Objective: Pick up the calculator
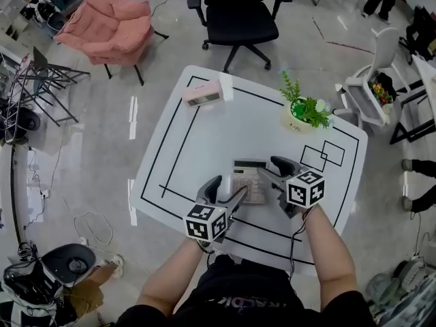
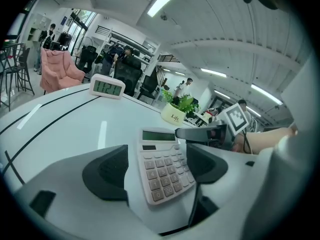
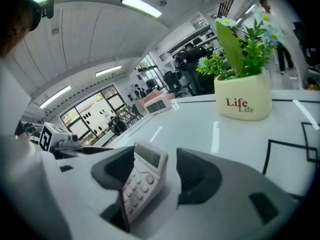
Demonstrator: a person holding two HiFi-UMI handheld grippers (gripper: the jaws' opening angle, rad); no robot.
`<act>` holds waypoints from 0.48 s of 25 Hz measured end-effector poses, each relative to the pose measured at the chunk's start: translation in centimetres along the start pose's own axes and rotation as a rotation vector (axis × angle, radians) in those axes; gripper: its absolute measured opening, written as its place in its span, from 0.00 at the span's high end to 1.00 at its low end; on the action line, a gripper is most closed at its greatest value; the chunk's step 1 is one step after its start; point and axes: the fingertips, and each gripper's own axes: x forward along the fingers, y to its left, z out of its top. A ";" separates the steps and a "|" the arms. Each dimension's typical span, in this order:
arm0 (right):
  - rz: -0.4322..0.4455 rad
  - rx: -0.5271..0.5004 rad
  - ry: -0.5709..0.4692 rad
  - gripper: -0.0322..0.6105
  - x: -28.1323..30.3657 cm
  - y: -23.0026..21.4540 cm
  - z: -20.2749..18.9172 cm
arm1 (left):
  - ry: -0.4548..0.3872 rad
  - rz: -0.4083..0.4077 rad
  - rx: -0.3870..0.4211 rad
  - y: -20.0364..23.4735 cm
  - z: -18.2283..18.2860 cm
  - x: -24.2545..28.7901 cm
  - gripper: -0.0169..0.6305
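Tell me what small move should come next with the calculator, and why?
Probably shut the left hand-held gripper on the calculator. It lies on the white table between those jaws, which stand apart with a gap showing at one side. The right hand-held gripper straddles it too, jaws also apart, so nothing grips it yet and lifting now would likely leave it behind.

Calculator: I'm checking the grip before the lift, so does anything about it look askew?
Yes. The calculator sits tilted between both grippers' jaws. In the right gripper view it leans against one jaw, with a gap to the other. The left gripper has it lying across the gap between its jaws. Nothing looks spilled or damaged.
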 end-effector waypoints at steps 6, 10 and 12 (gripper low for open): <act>0.105 -0.059 0.096 0.55 1.9 0.1 -0.1 | -0.004 0.008 -0.014 0.5 0.0 0.1 0.43; 0.171 -0.100 0.184 0.57 2.9 0.5 -0.3 | -0.002 0.017 -0.021 0.8 -0.1 0.0 0.43; 0.215 -0.126 0.259 0.58 3.3 0.9 -0.9 | 0.003 0.022 -0.025 0.9 -0.4 0.0 0.43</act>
